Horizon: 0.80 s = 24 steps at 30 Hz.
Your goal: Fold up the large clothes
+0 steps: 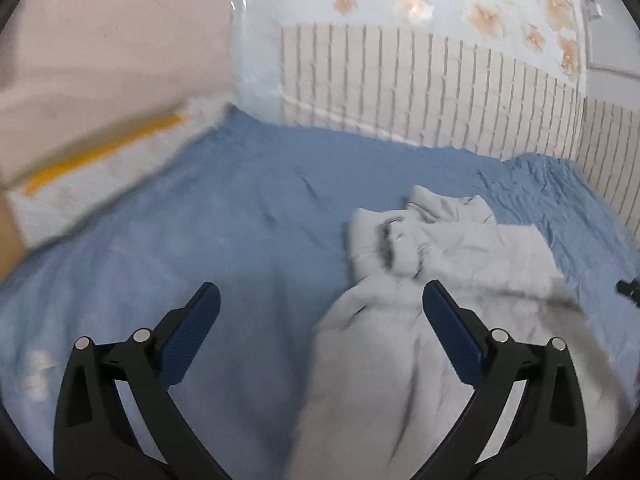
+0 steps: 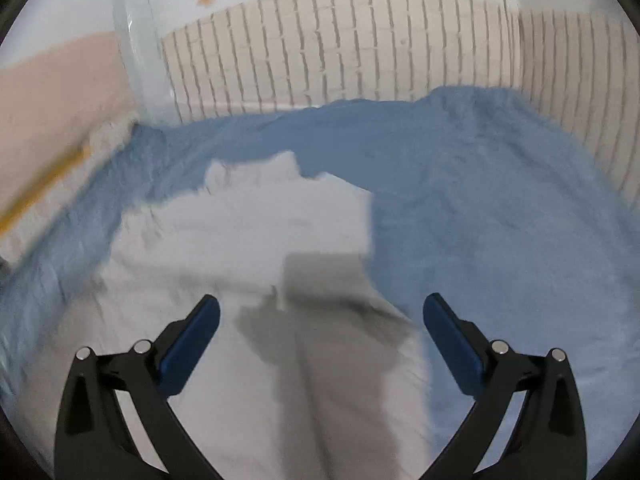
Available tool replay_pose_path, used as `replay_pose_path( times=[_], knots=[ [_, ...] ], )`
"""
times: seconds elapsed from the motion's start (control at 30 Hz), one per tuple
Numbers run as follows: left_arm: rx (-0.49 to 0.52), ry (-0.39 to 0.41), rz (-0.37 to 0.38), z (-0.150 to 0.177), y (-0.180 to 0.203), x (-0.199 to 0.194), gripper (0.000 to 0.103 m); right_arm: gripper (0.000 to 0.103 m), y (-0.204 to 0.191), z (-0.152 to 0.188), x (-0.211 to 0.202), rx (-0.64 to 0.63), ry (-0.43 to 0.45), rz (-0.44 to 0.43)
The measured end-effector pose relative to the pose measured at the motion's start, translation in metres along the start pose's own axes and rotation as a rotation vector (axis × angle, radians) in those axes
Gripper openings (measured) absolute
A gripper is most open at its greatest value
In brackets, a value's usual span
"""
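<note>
A large light grey garment [image 1: 424, 280] lies partly folded on the blue bedsheet [image 1: 248, 208], its collar end toward the wall. In the left wrist view it sits right of centre. My left gripper [image 1: 320, 300] is open and empty, hovering above the garment's left edge. In the right wrist view the garment [image 2: 256, 240] fills the lower middle, with a darker grey strip [image 2: 320, 320] running toward the camera. My right gripper [image 2: 320, 312] is open and empty above that strip, with its right finger [image 2: 452, 340] over the sheet [image 2: 480, 208]. Both views are motion-blurred.
A pillow with a yellow stripe [image 1: 100, 164] lies at the left by the pink headboard [image 1: 100, 40]. A brick-pattern wall [image 1: 440, 80] bounds the bed's far side. A small dark object [image 1: 628, 288] shows at the right edge.
</note>
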<state>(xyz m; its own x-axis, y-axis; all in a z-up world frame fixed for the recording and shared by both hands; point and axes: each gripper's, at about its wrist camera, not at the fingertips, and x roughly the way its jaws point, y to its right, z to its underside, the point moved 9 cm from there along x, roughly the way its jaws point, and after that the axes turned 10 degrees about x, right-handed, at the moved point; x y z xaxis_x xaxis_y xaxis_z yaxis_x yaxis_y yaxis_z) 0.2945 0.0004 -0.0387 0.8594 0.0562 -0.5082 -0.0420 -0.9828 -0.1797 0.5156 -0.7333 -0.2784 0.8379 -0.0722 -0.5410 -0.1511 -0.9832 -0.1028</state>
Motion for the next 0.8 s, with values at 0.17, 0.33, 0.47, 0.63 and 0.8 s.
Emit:
replay_pose_path(
  times=[0.17,0.33,0.47,0.63,0.8],
  knots=[
    [0.080,0.052,-0.033,0.031,-0.010,-0.095,0.100,0.101,0.020,0.045,-0.067,0.068,0.010,0.025],
    [0.096,0.077,0.004,0.060,-0.001,-0.152,0.100,0.101,0.017,0.071,-0.095,0.010,-0.016,0.026],
    [0.139,0.110,0.009,0.067,0.010,-0.174,0.100,0.101,0.027,0.083,-0.115,0.048,-0.018,0.036],
    [0.102,0.132,0.033,0.067,0.016,-0.185,0.100,0.101,0.051,0.099,-0.118,0.108,-0.038,0.072],
    [0.008,0.146,0.070,0.054,0.012,-0.189,0.100,0.101,0.079,0.091,-0.129,0.268,-0.045,0.086]
  ],
)
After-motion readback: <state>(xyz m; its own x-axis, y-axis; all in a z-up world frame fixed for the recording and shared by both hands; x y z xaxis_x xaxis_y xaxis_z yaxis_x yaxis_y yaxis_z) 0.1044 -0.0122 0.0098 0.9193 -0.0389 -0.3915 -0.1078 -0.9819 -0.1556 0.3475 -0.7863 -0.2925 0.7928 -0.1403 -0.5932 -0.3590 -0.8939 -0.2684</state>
